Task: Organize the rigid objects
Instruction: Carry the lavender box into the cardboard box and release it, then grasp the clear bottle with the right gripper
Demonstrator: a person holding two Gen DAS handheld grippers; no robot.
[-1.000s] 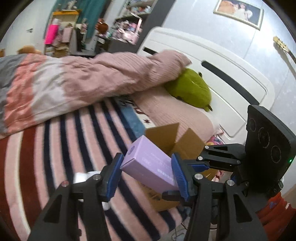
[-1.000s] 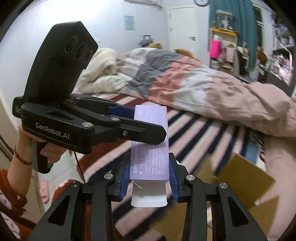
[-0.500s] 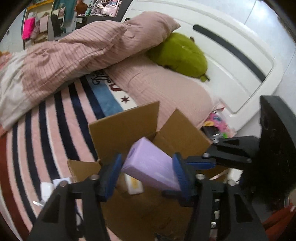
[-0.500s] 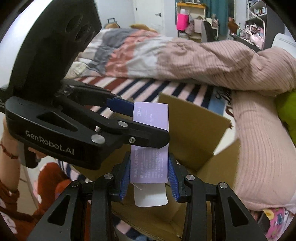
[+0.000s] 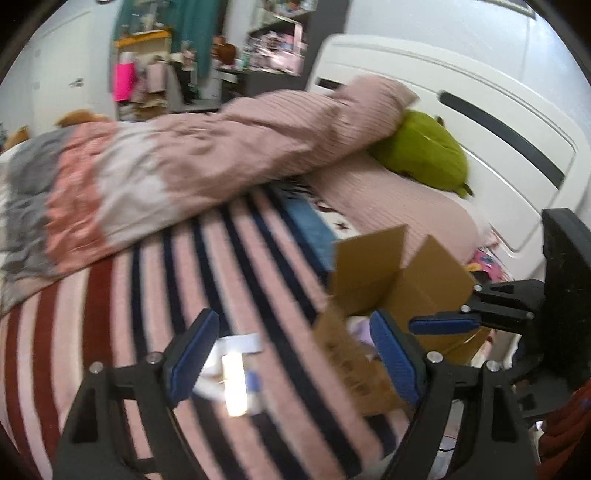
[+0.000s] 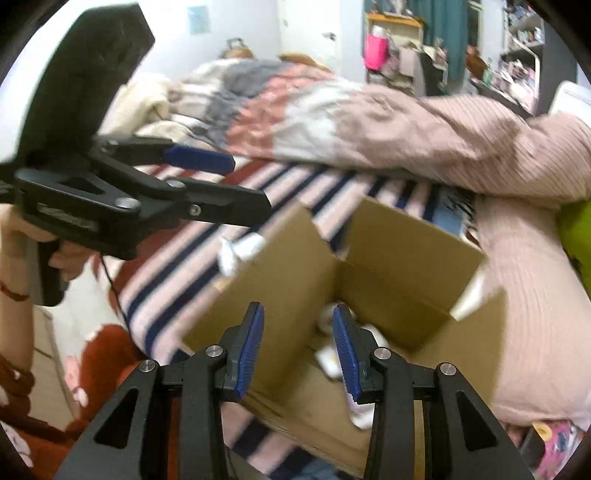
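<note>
Both hand-held grippers (image 5: 295, 354) (image 6: 297, 341) gape empty beside the cardboard box (image 6: 388, 258).

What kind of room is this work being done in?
Most likely a bedroom. A bed with a white headboard and a rumpled quilt fills the view, a green plush toy lies by the pillow, and cluttered shelves stand behind. An open cardboard box sits on the striped cover.

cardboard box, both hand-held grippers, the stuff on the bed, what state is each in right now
cardboard box: flaps open, standing on the striped bedspread, small items inside
left hand-held gripper: open, empty
right hand-held gripper: open, empty, over the box
white packets: lying loose on the bedspread, outside the box
green plush: lying by the headboard
</note>
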